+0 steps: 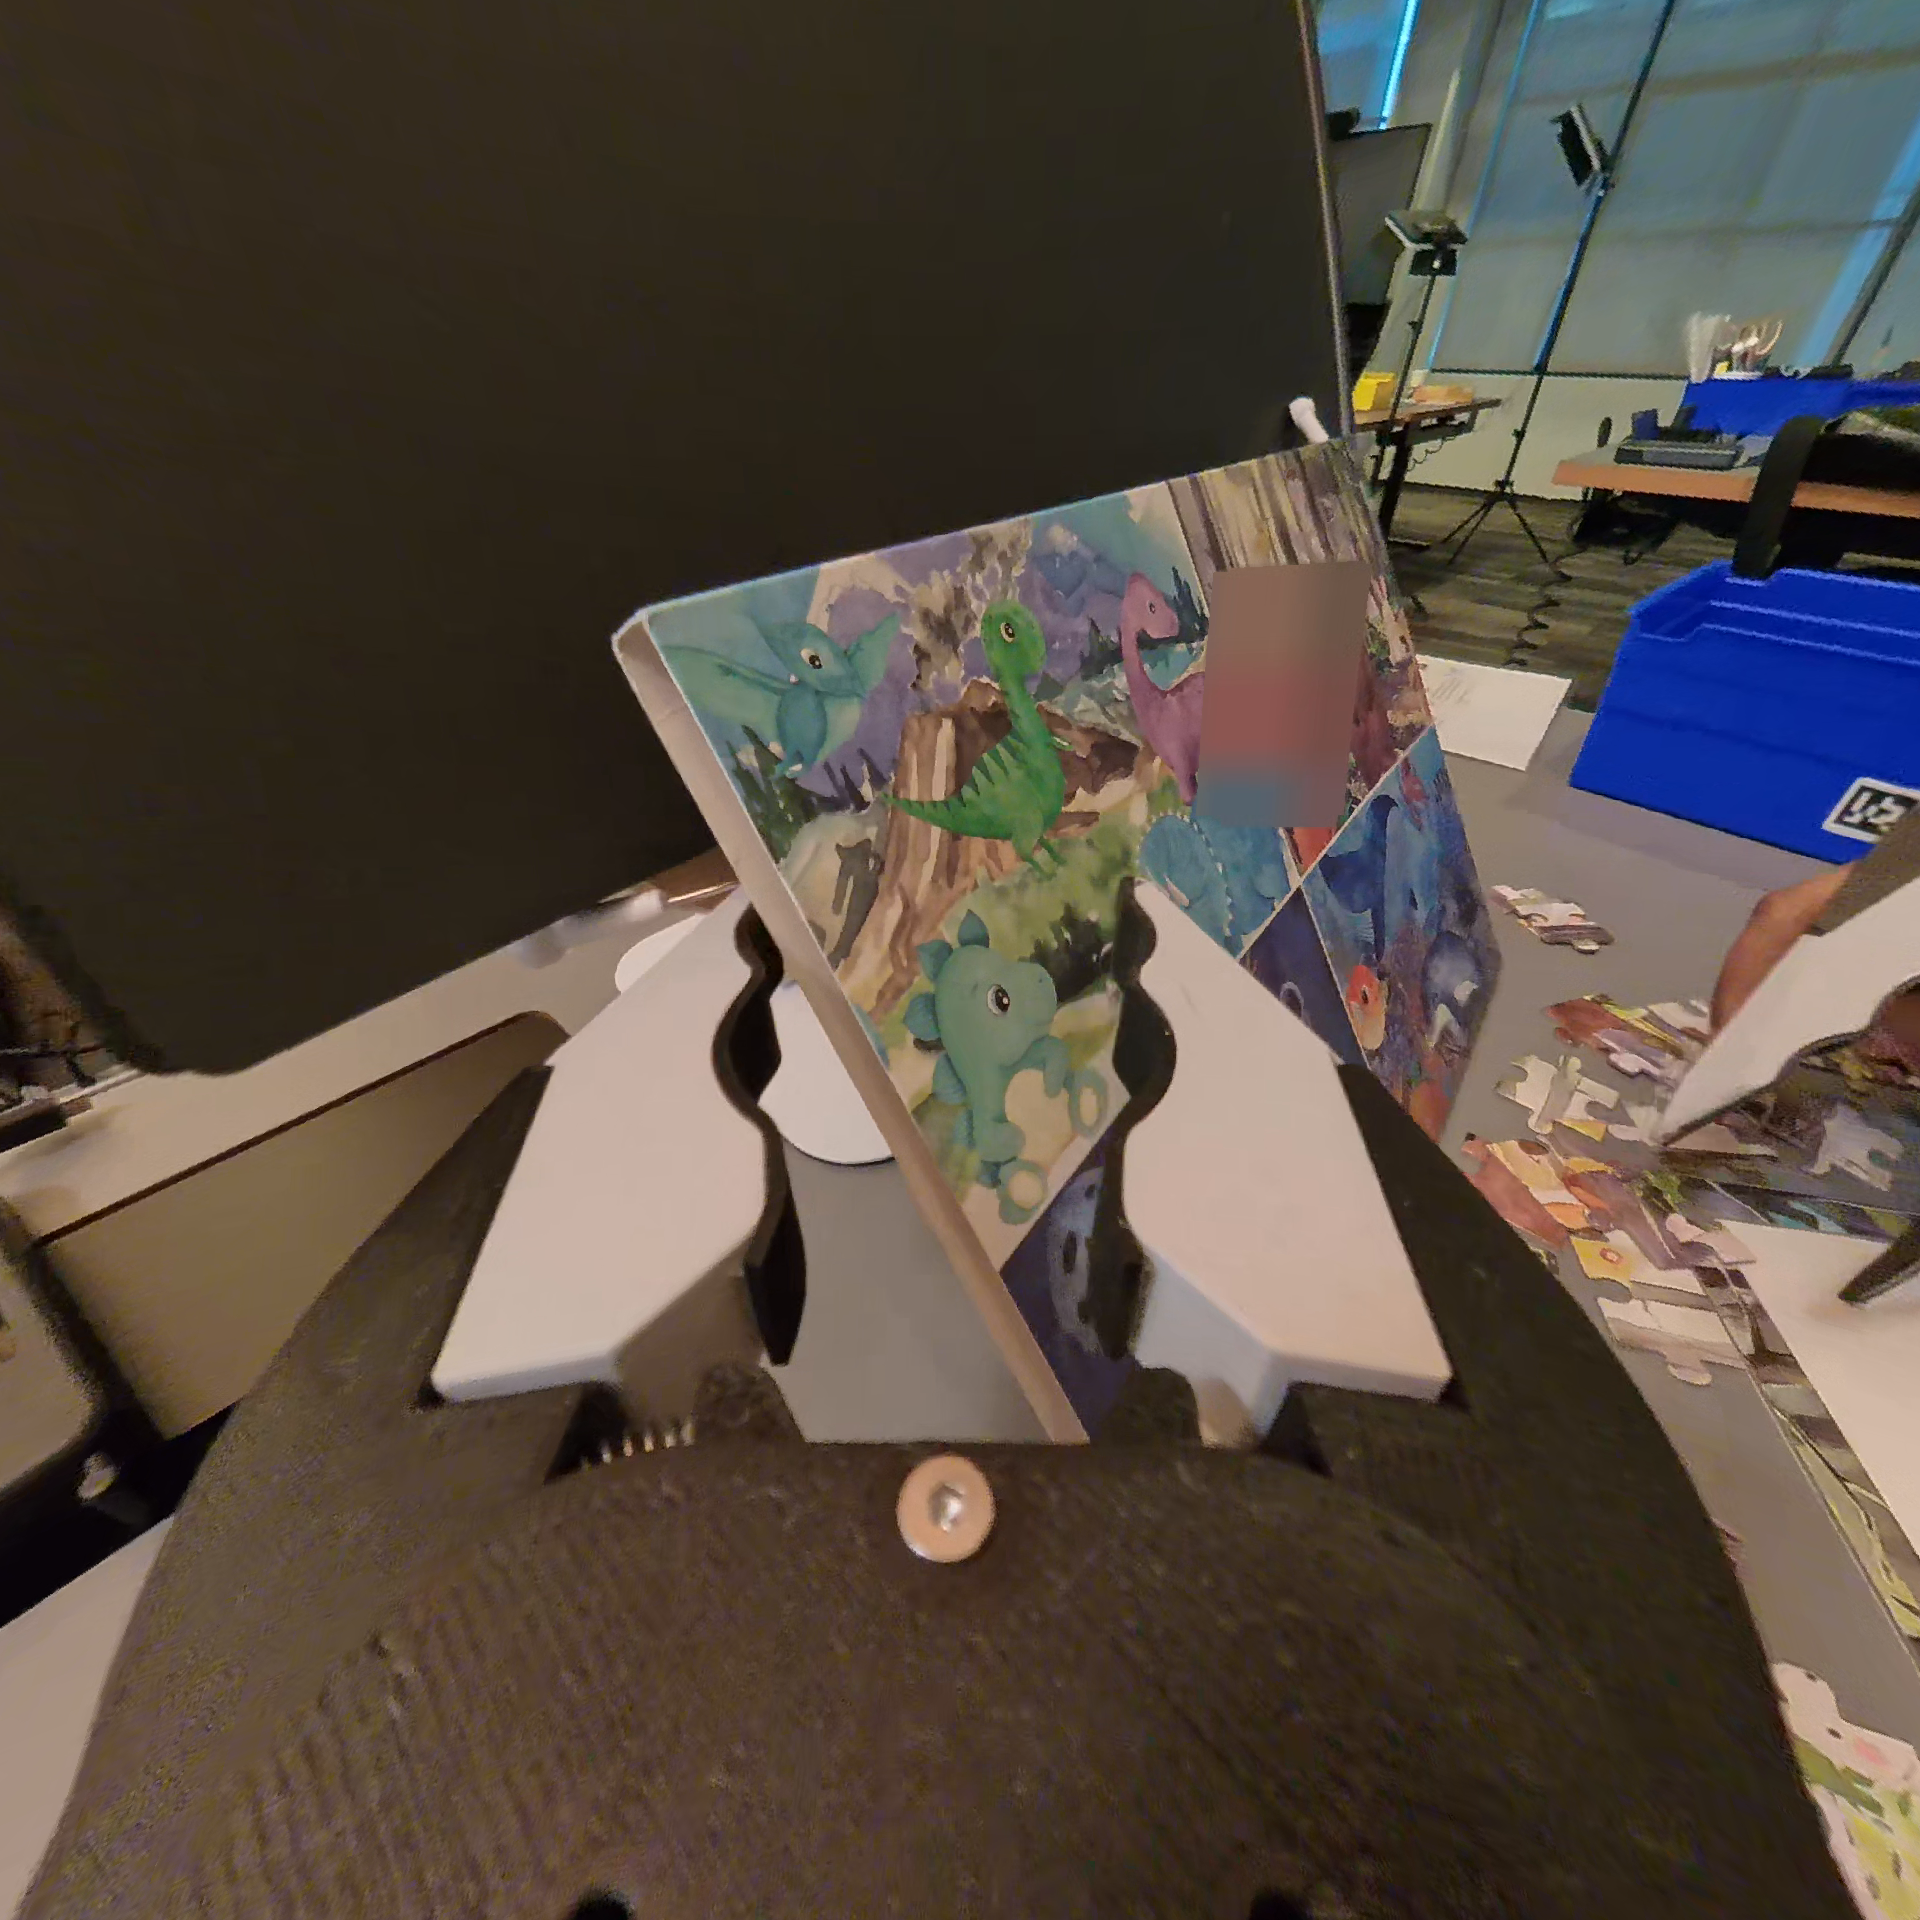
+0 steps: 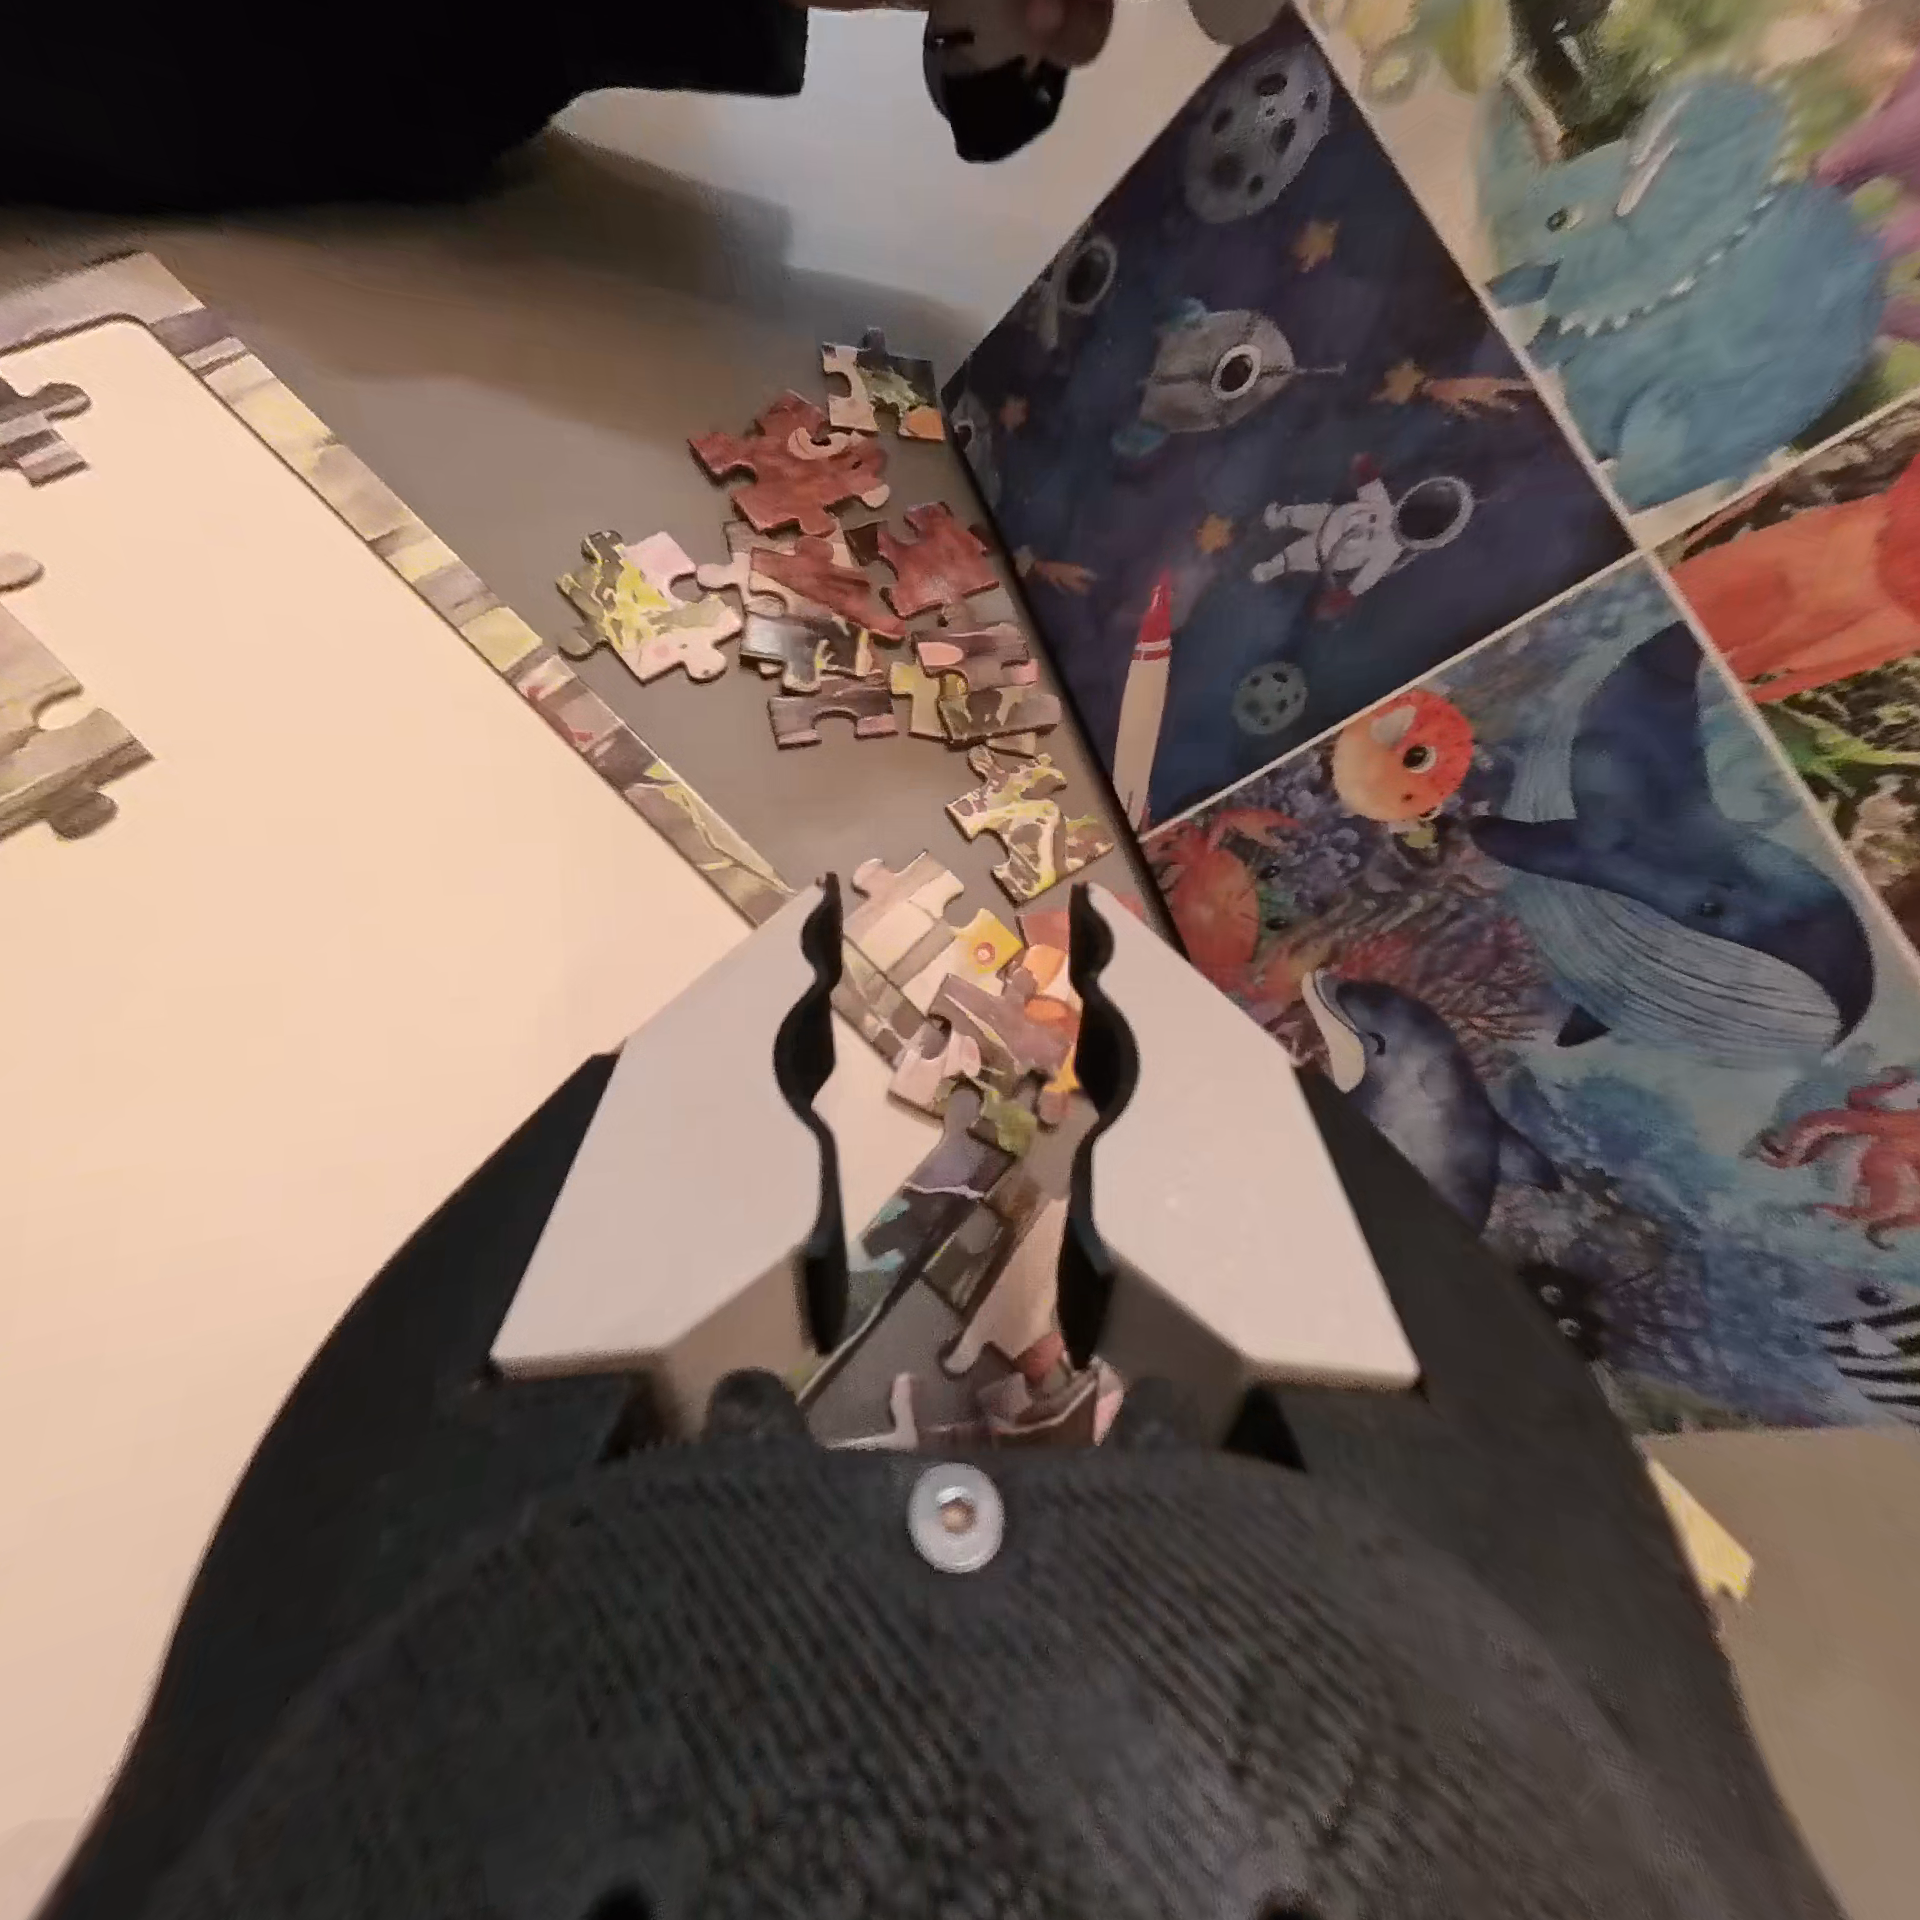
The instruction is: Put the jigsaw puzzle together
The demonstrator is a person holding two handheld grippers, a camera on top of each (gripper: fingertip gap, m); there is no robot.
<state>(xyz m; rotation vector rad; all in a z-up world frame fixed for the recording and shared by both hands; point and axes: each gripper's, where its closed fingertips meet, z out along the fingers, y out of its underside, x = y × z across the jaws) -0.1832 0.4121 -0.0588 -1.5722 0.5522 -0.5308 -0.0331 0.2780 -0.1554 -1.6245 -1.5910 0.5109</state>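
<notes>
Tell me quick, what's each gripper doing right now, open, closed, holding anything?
Left gripper: open, the puzzle box standing tilted between its fingers, not clamped.
Right gripper: open, holding nothing, above the loose puzzle pieces.

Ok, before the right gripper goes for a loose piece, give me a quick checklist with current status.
1. Right gripper open: ok, fingers apart, holding nothing.
2. Loose pieces within view: ok, piled beside the puzzle tray.
3. Tray has free space: ok, mostly bare.
4. Puzzle box clear of the pile: not ok, it stands tilted against the pieces.
5. Left gripper grip on the box: cannot tell.
</notes>
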